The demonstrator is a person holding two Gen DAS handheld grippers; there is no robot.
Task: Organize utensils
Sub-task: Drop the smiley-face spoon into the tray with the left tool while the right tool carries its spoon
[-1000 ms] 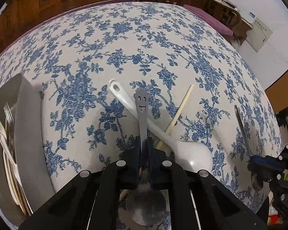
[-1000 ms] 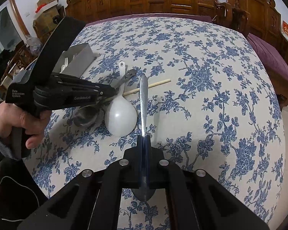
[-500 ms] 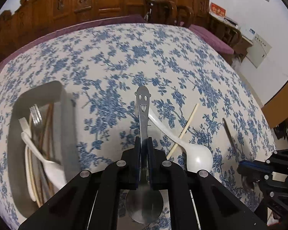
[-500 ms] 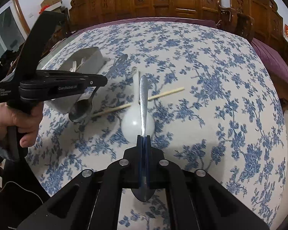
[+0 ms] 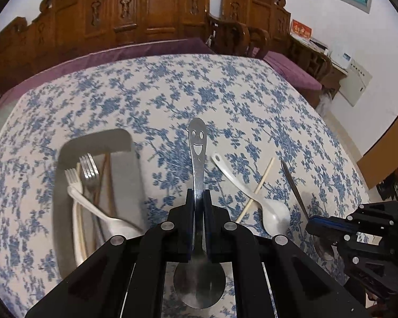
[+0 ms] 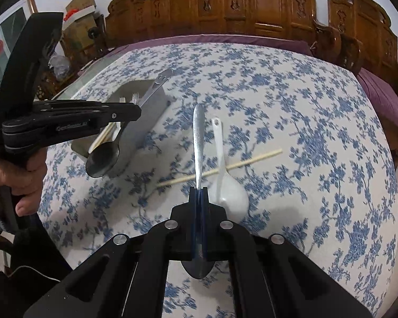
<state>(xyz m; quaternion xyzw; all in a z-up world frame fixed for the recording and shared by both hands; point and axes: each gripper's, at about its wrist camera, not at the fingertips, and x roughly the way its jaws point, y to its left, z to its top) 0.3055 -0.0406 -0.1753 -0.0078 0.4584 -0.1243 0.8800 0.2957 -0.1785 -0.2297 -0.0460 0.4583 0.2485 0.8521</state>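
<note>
My left gripper (image 5: pixel 198 198) is shut on a steel spoon with a smiley-face handle (image 5: pixel 197 148), held in the air to the right of the grey utensil tray (image 5: pixel 98 140); spoon and gripper also show in the right wrist view (image 6: pixel 103 153). My right gripper (image 6: pixel 198 193) is shut on a plain steel spoon (image 6: pixel 198 137), held above the table. A white ceramic spoon (image 6: pixel 223 180) lies across a single wooden chopstick (image 6: pixel 252 159) on the cloth, also seen in the left wrist view (image 5: pixel 252 196).
The tray holds forks (image 5: pixel 89 167), a white spoon (image 5: pixel 103 214) and chopsticks. The round table has a blue floral cloth (image 6: pixel 305 106). Carved wooden chairs (image 6: pixel 252 8) stand around the far side. The person's left hand (image 6: pixel 21 175) holds the left gripper.
Both grippers have risen with their spoons. The left gripper has swung left toward the tray, which now shows more fully. The white spoon and chopstick stay on the cloth.
</note>
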